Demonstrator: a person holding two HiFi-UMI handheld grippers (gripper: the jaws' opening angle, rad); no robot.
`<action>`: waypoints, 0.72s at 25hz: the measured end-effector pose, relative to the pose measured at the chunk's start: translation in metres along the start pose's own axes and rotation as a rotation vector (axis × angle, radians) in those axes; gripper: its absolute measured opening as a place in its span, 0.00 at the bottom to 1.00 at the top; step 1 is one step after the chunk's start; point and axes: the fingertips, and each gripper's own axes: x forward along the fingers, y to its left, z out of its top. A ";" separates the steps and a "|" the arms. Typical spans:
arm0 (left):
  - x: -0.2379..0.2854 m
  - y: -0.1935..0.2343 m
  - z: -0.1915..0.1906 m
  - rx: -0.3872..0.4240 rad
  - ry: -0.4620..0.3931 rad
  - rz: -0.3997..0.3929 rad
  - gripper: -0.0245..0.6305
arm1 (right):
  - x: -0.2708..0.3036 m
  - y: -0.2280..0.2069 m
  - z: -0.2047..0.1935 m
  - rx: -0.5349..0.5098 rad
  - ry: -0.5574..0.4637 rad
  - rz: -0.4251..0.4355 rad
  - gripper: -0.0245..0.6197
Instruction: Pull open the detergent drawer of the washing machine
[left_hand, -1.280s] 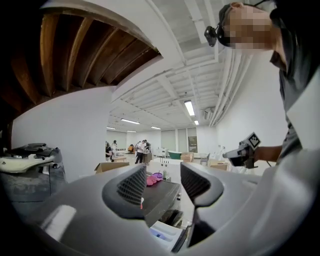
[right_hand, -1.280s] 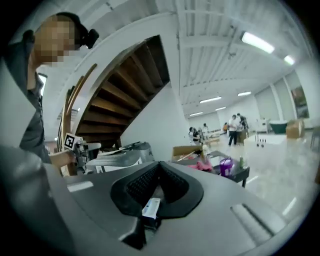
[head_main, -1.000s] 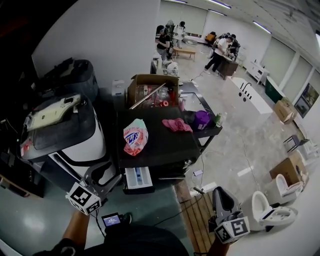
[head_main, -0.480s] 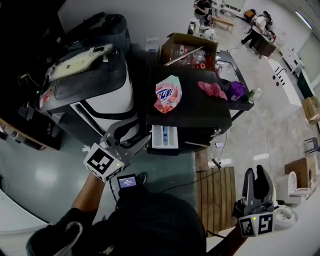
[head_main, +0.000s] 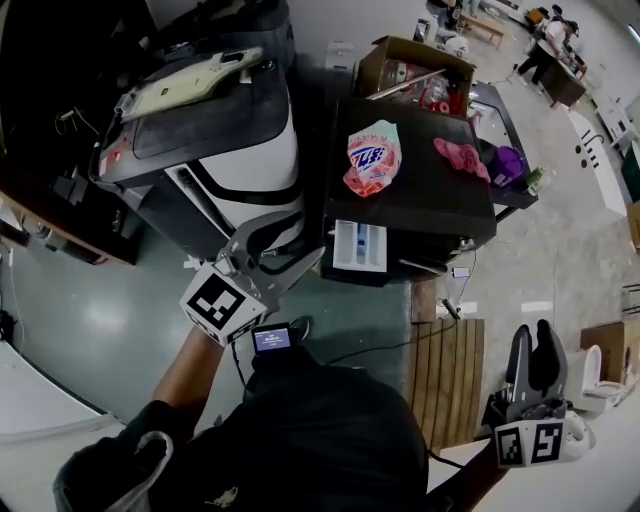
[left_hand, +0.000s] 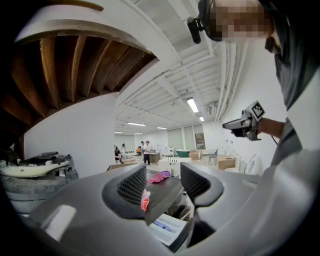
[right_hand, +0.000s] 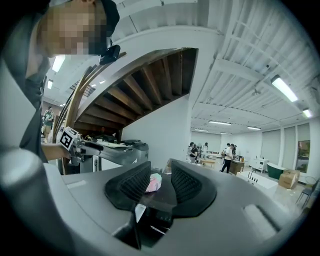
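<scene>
The black washing machine (head_main: 420, 200) stands in the middle of the head view, with its white detergent drawer (head_main: 357, 246) pulled out at the front left corner. My left gripper (head_main: 288, 246) hangs just left of the drawer, apart from it, its jaws wide open and empty. In the left gripper view the drawer (left_hand: 167, 227) shows below and beyond that left gripper (left_hand: 162, 182). My right gripper (head_main: 532, 340) is far to the right over the floor, jaws a little apart, nothing between them. In the right gripper view that right gripper (right_hand: 161, 182) points level at the machine.
A pink detergent bag (head_main: 372, 155) and a pink cloth (head_main: 458, 157) lie on the machine's top. A white and black appliance (head_main: 215, 150) stands close on the left. Behind is a cardboard box (head_main: 415, 65). A wooden pallet (head_main: 447, 380) and a white toilet (head_main: 600, 365) are at the right.
The head view has swung down and the scene has shifted right and up. The right gripper's jaws have parted from shut. The drawer stays pulled out.
</scene>
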 end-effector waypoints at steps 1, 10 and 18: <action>-0.001 0.000 0.000 -0.002 -0.001 0.001 0.44 | 0.000 0.001 0.000 -0.001 0.003 -0.002 0.21; -0.003 0.003 0.000 -0.012 -0.016 -0.018 0.44 | -0.006 0.006 -0.004 0.016 0.012 -0.027 0.21; 0.005 0.006 0.001 -0.008 -0.021 -0.043 0.44 | -0.005 0.007 -0.011 0.027 0.028 -0.044 0.21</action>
